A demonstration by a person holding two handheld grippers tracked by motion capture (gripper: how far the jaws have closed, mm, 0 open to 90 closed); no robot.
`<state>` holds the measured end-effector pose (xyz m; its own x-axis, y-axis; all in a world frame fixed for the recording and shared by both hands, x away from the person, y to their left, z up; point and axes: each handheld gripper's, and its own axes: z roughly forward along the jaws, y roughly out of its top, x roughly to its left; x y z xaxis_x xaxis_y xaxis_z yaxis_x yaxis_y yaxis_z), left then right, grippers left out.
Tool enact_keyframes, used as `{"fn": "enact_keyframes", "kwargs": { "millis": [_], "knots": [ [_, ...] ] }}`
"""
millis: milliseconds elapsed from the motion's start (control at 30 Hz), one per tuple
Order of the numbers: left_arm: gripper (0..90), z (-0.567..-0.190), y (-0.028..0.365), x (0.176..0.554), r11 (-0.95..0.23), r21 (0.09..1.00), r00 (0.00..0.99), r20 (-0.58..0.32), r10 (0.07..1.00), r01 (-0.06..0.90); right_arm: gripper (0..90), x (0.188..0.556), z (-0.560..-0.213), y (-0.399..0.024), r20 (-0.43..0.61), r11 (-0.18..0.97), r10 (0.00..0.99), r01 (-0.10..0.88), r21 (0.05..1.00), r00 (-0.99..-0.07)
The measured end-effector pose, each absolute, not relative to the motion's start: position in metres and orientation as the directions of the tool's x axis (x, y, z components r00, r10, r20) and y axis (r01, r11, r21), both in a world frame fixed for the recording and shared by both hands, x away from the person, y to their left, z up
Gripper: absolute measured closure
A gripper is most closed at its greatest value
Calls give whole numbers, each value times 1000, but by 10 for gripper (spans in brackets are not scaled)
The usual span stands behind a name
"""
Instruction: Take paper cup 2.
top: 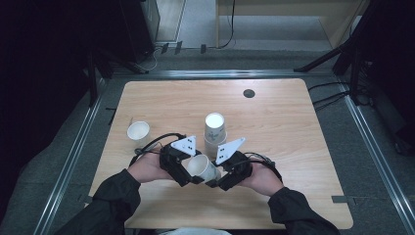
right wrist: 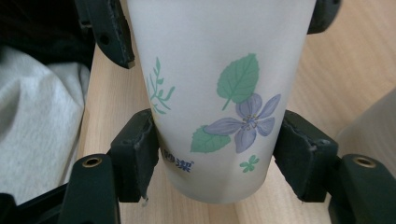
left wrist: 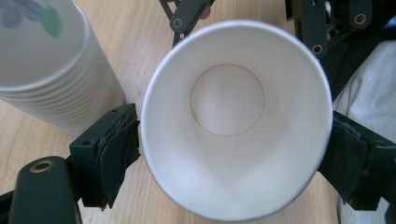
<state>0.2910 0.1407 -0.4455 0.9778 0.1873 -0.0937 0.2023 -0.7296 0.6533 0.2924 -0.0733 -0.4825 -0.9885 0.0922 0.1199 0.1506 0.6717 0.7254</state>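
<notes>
Nearest the person, a paper cup (top: 203,168) lies on its side between both tongs, low over the table (top: 293,147). Right tongs (top: 215,182) clamp its lower wall near the base, pads pressing the flowered print. Left tongs (top: 188,179) stand at the rim, jaws spread either side; whether their pads press on it I cannot tell. Just beyond stands a stack of cups (top: 214,132). Farther left, a single cup (top: 138,132), upright, well apart.
</notes>
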Motion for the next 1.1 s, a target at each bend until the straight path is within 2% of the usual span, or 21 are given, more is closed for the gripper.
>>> {"fn": "enact_keyframes", "kwargs": {
  "millis": [367,700,800,867,1100],
  "knots": [
    [133,-440,150,293,-558,783,960,-183,214,274,343,297,-470,-85,146,575,102,178,799,-984],
    [146,-443,142,288,-526,807,961,-194,195,270,343,295,-469,-83,188,545,81,201,814,-979],
    [164,-442,143,288,-511,816,960,-193,201,271,343,295,-468,-83,192,539,80,204,817,-978],
    [221,-442,144,289,-496,822,958,-201,204,278,344,295,-468,-83,190,542,77,201,816,-979],
    [250,-442,144,288,-495,828,961,-185,205,265,348,295,-468,-83,188,542,77,200,817,-979]
  ]
}}
